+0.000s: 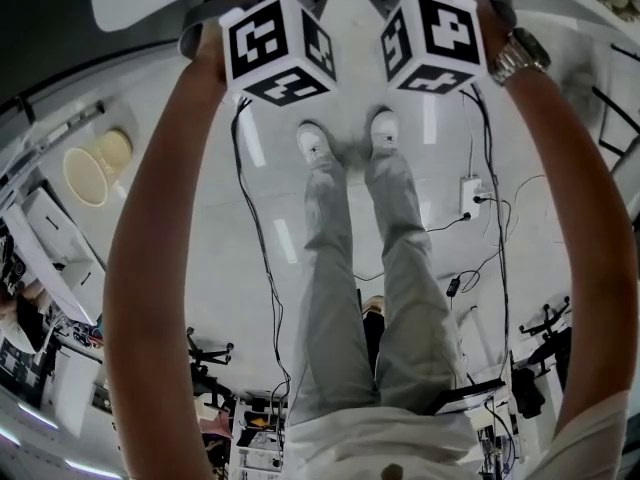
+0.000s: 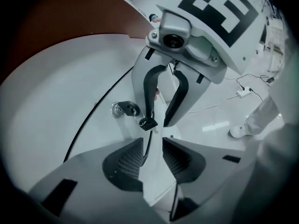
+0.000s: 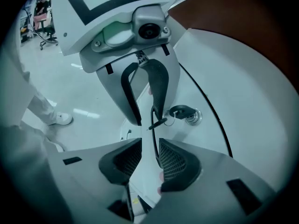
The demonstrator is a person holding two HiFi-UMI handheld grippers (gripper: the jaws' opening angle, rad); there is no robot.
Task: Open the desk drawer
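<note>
The white drawer front (image 2: 70, 97) curves under a brown desk top (image 2: 60, 13), with a dark seam across it. A lock with a key in it (image 2: 124, 109) sits on the panel, and a second key (image 2: 148, 123) dangles from it. My left gripper (image 2: 153, 146) is open, and a thin white panel edge (image 2: 156, 176) runs between its pads with room on both sides. My right gripper (image 3: 149, 146) faces it, also open around that edge (image 3: 147, 171), near the lock (image 3: 187, 113). Each sees the other (image 2: 159, 121) (image 3: 148, 120). In the head view only the marker cubes (image 1: 278, 48) (image 1: 432, 40) show.
The person's legs and white shoes (image 1: 315, 143) stand on the pale floor below the grippers. Black cables (image 1: 262, 258) trail down to a power strip (image 1: 470, 196). Office chairs (image 1: 545, 328) and boxes (image 1: 262, 448) lie farther off.
</note>
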